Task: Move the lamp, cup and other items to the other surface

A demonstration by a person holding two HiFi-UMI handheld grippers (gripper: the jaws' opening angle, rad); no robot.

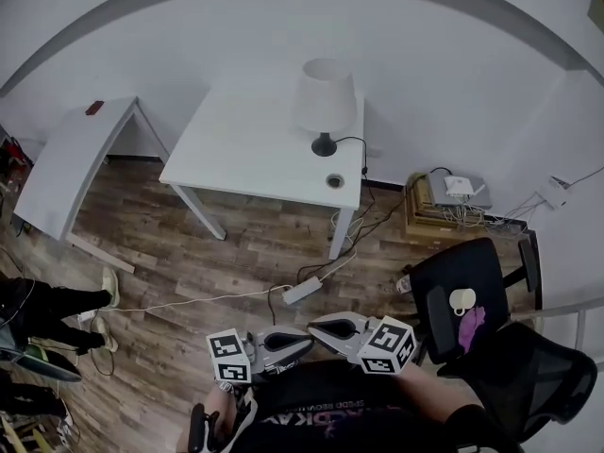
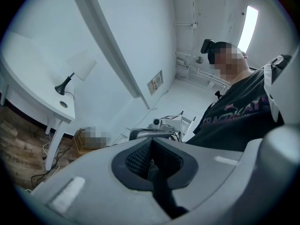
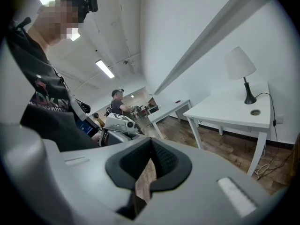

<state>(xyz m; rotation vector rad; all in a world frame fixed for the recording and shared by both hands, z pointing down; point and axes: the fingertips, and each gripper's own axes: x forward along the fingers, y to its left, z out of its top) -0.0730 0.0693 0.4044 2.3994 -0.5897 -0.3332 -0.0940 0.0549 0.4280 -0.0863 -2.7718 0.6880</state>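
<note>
A white-shaded lamp (image 1: 324,102) (image 2: 77,69) (image 3: 241,69) stands on the white table (image 1: 245,149) by the far wall. A white cup (image 1: 461,300) and a purple item (image 1: 470,325) lie on the seat of a black chair (image 1: 453,276) at the right. My left gripper (image 1: 304,341) (image 2: 151,146) and right gripper (image 1: 318,327) (image 3: 151,146) are held close to my body. They point at each other tip to tip, far from the table. Both are shut with nothing between their pads.
A second white table (image 1: 75,159) with a small red item (image 1: 93,109) stands at the left. A power strip (image 1: 302,291) and cables lie on the wood floor. A box with a router (image 1: 444,201) sits by the wall. A person's legs (image 1: 47,310) are at the left.
</note>
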